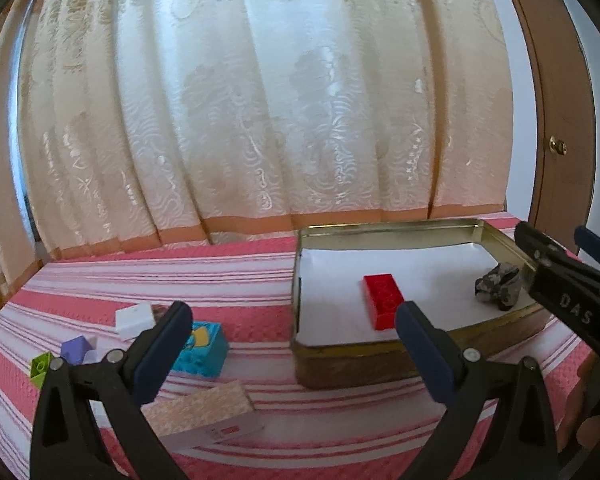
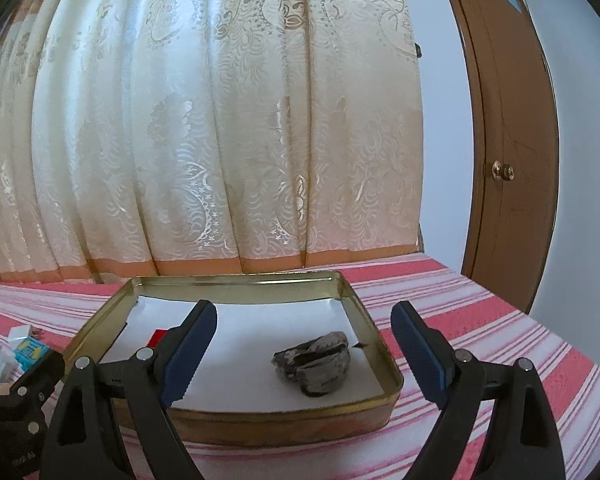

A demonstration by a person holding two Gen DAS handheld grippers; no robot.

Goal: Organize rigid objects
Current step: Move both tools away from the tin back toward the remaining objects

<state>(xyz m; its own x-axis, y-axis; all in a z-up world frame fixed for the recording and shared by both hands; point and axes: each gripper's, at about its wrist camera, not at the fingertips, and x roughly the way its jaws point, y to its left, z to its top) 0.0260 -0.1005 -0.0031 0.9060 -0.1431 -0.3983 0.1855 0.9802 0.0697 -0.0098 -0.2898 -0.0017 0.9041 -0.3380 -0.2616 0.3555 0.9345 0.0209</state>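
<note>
Left wrist view: left tool [image 1: 294, 320] wide, empty; teal block [image 1: 202, 350], left of tin [image 1: 380, 354], looks light, stiff; grip flat sides.

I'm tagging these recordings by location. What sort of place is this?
Probably a room in a home, perhaps a bedroom. A long cream patterned curtain hangs behind a surface under a pink striped cloth, and a brown wooden door with a round knob stands at the right.
</note>
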